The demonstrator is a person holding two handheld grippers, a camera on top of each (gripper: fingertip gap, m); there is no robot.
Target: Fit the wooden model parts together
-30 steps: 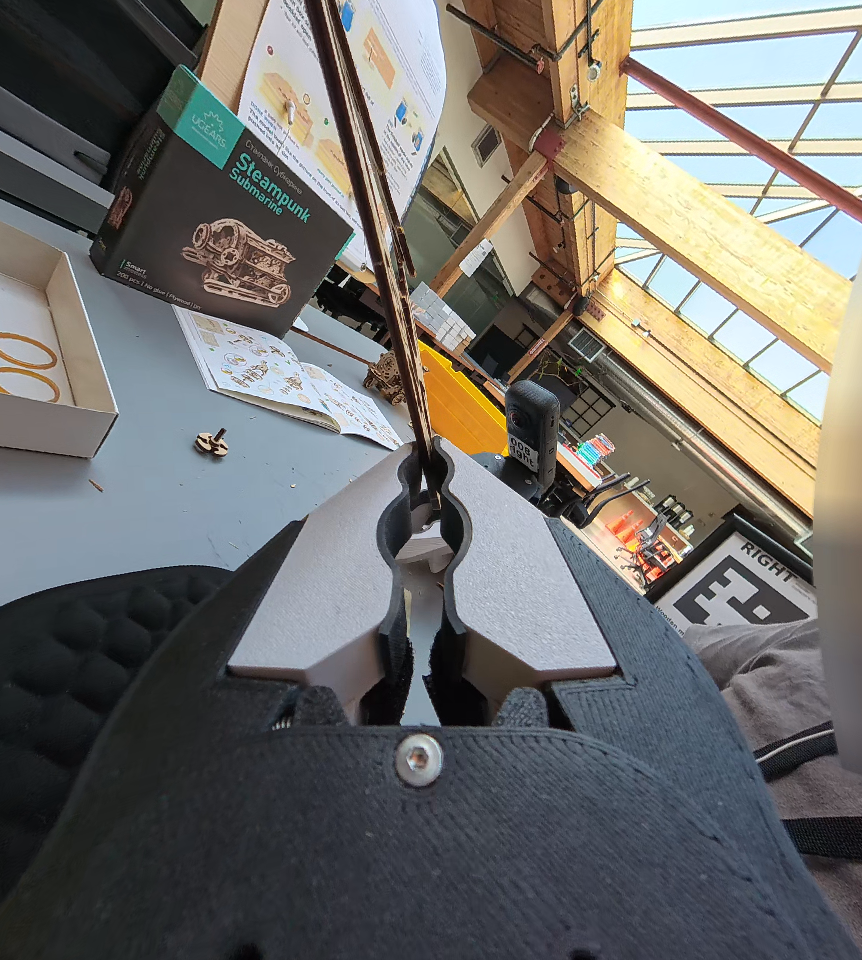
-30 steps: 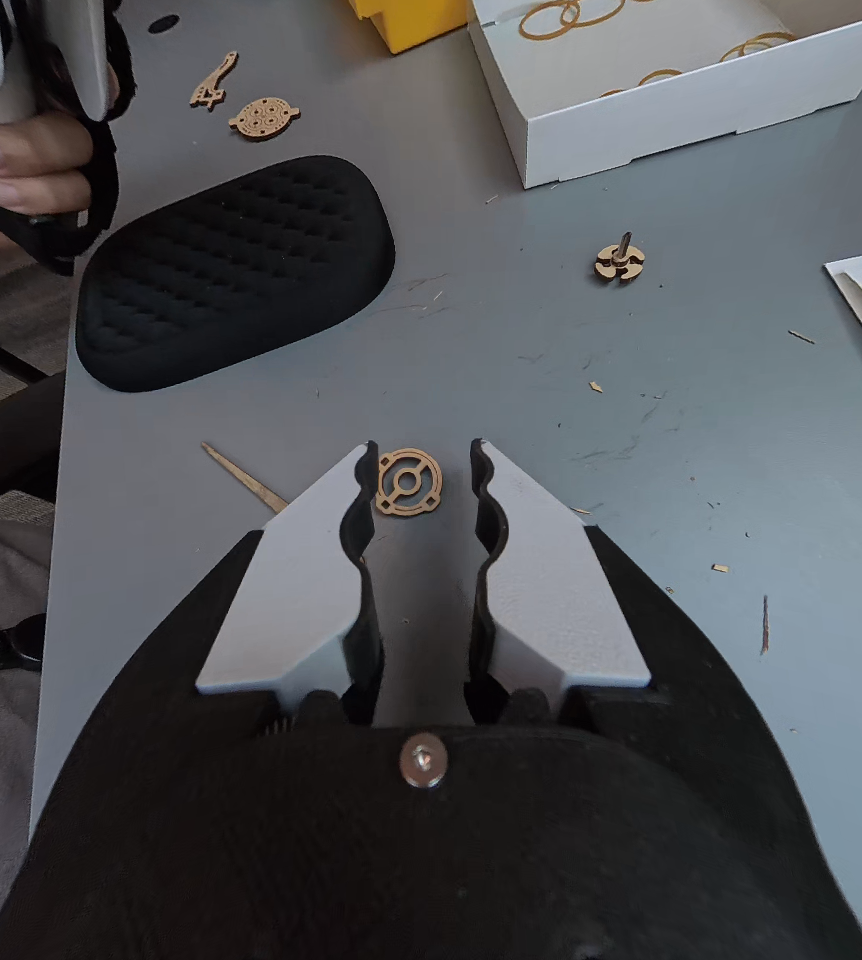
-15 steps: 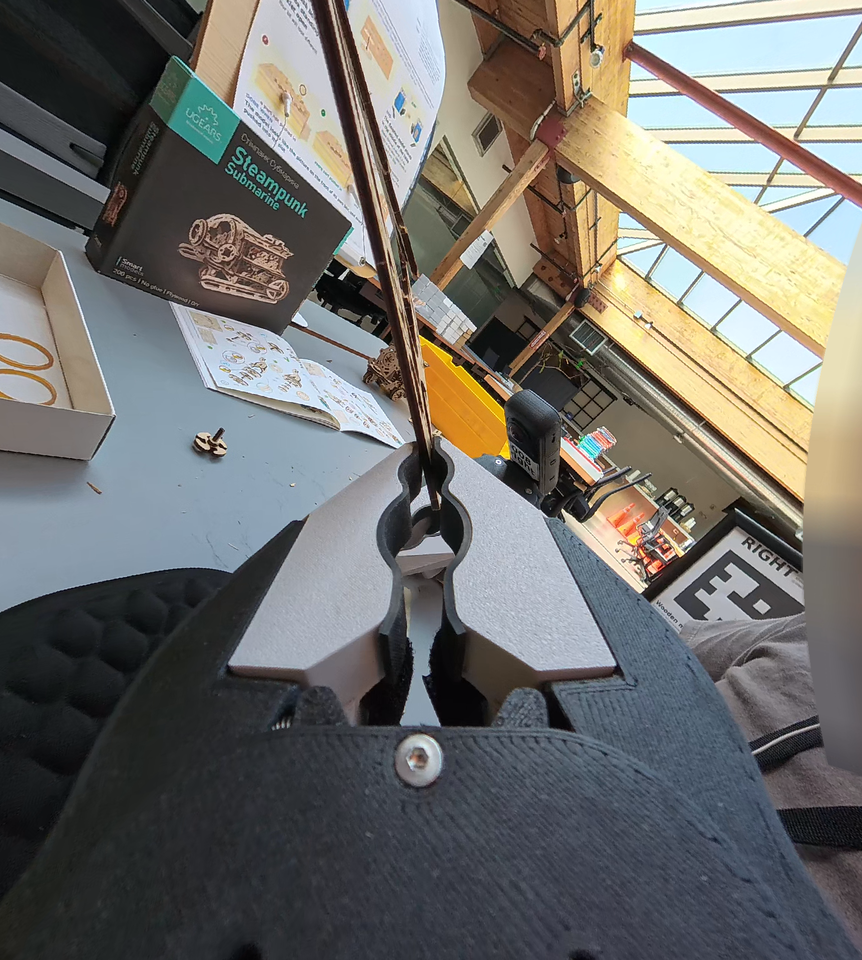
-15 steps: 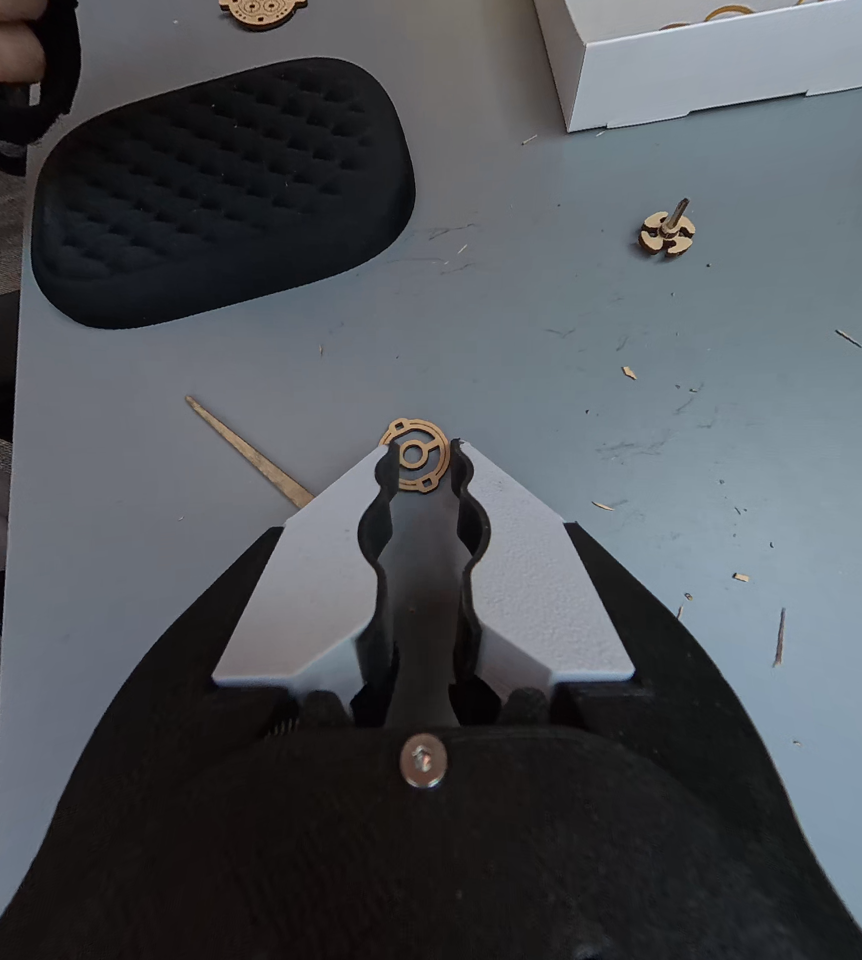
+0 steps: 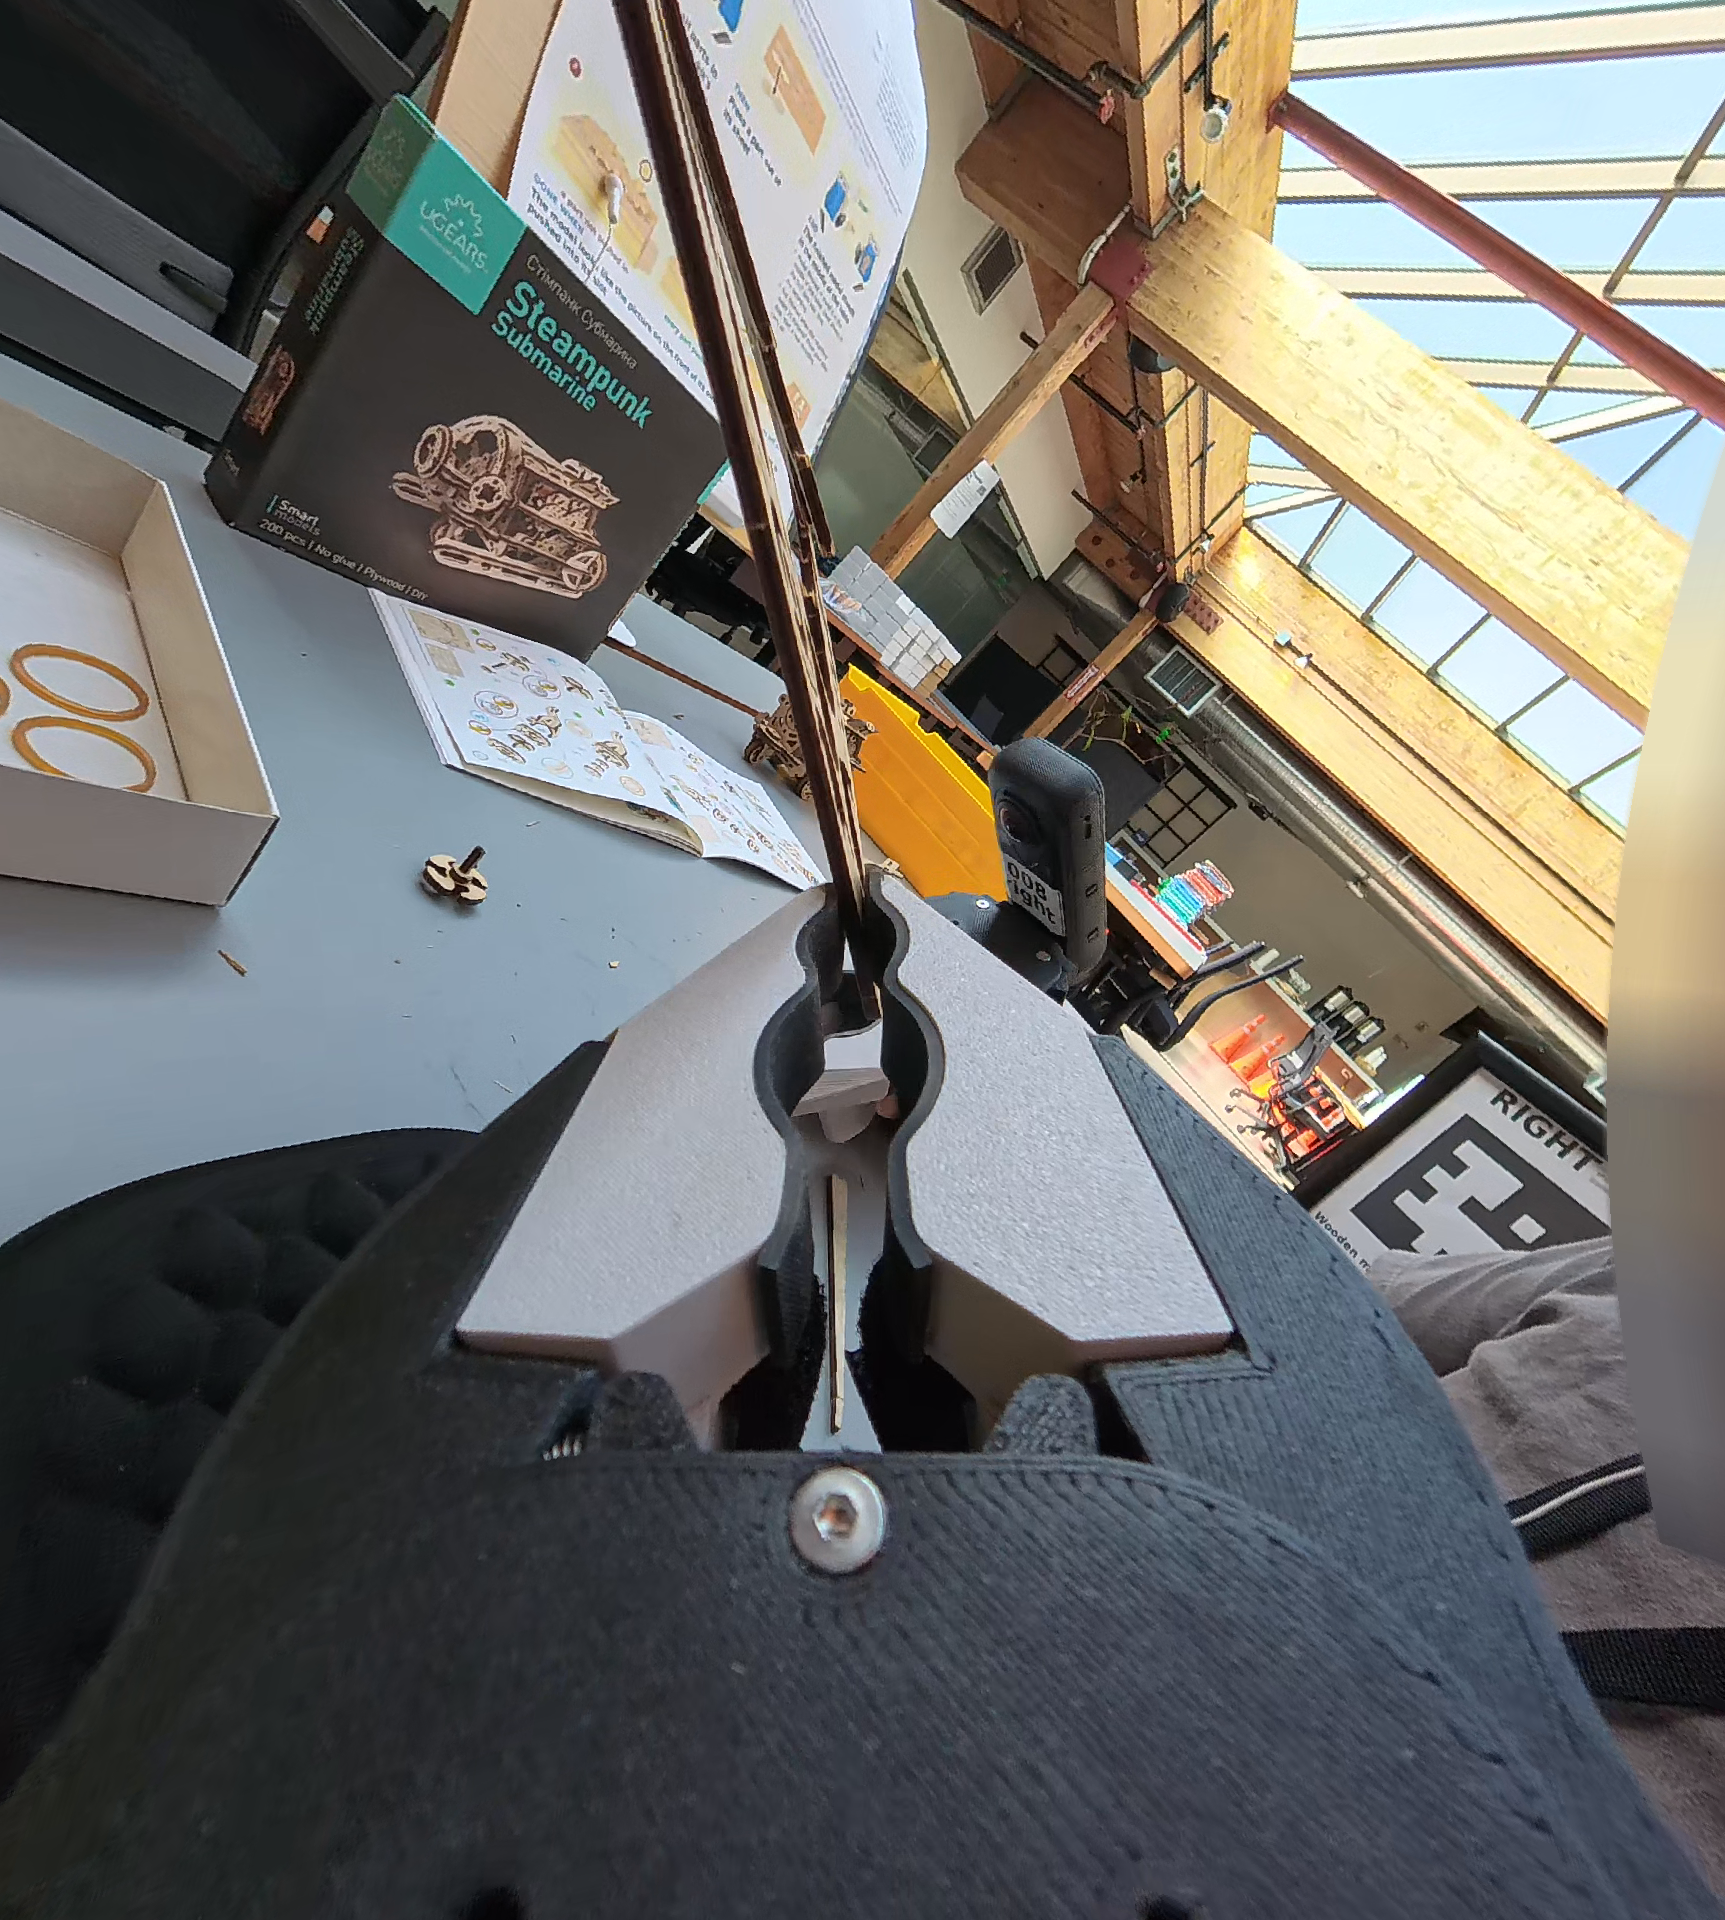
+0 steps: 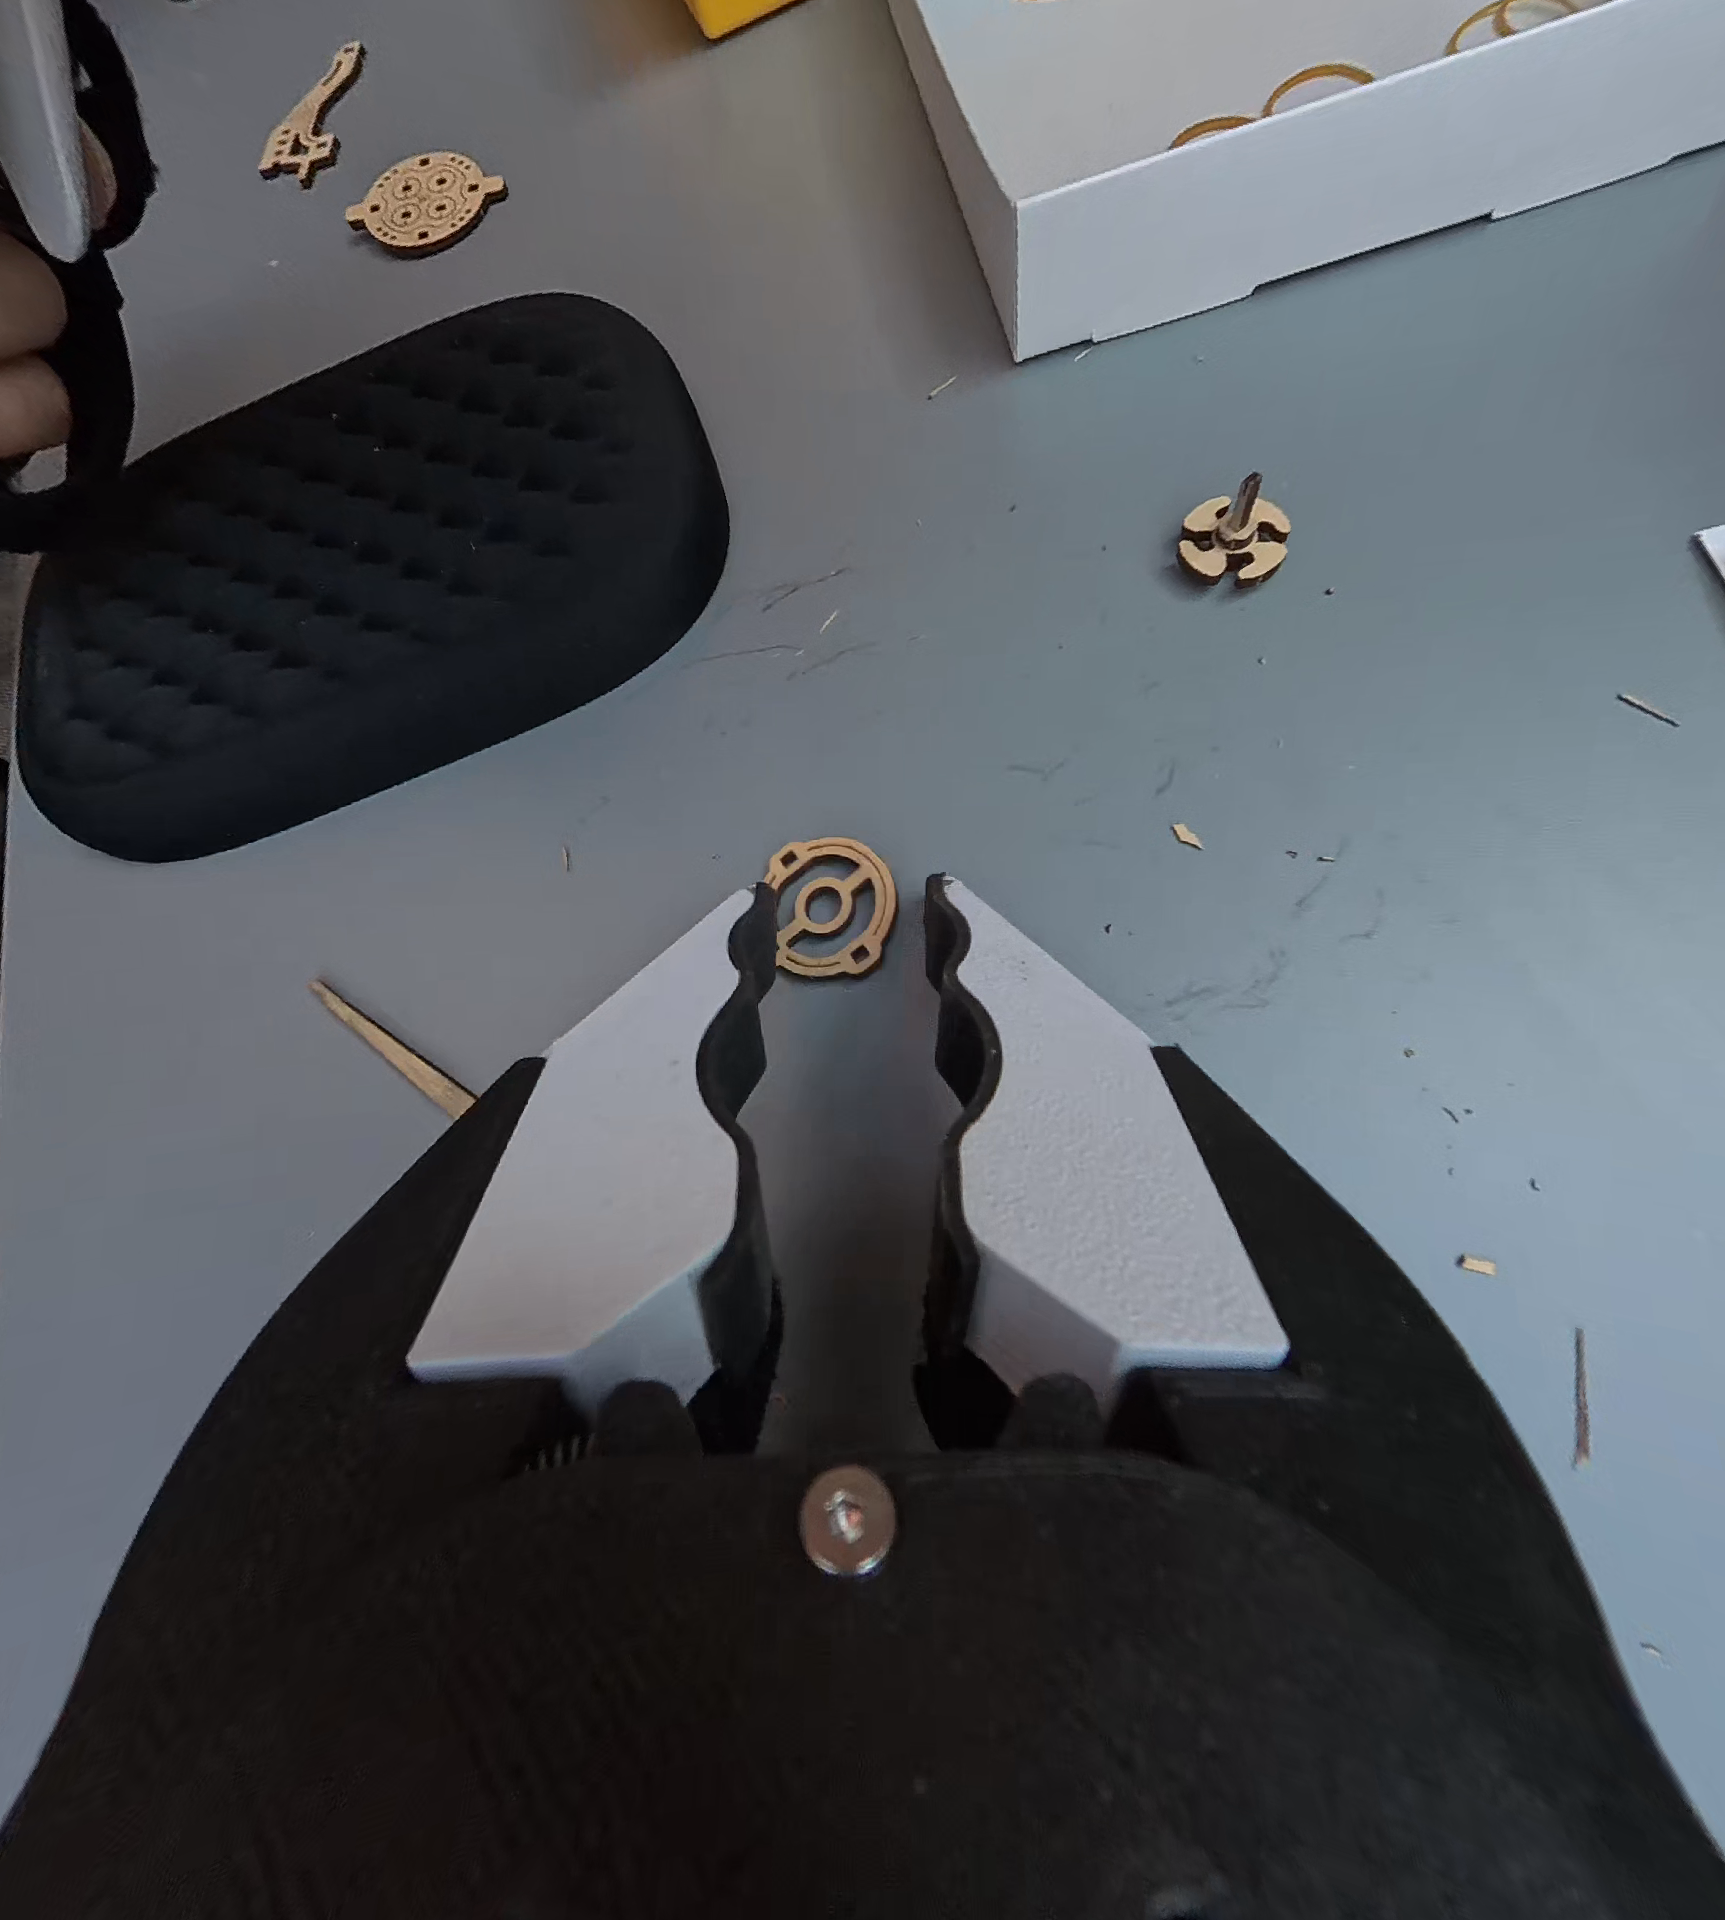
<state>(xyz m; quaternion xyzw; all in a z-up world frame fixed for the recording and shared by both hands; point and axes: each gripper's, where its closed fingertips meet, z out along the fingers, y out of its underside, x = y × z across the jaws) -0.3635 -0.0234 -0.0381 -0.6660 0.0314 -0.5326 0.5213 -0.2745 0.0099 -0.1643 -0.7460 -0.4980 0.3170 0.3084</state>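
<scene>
My left gripper [image 5: 853, 920] is shut on a thin wooden parts sheet [image 5: 733, 364], seen edge-on and rising steeply up from the jaws. My right gripper [image 6: 847, 891] is open, low over the grey table [image 6: 1357, 935]. A small round wooden ring part [image 6: 830, 907] lies on the table between its fingertips, closer to the left finger. A small wooden gear on a short axle [image 6: 1232, 535] stands farther right; it also shows in the left wrist view [image 5: 453, 875]. The hand-held left gripper [image 6: 6, 125] shows at top left of the right wrist view.
A black dimpled pad [image 6: 359, 571] lies left. A white box with wooden rings [image 6: 1253, 208] is at the back. Two flat wooden parts [image 6: 425, 201] lie beyond the pad. A wooden pick [image 6: 390, 1049] lies by my left finger. The kit box [image 5: 484, 416] and booklet [image 5: 577, 727] stand behind. The tips of one gripper are about 15 centimetres away from the tips of the other.
My right gripper narrowed around the ring part half a second ago and has opened again; the ring stays on the table. The left gripper keeps its hold on the sheet, barely moving.
</scene>
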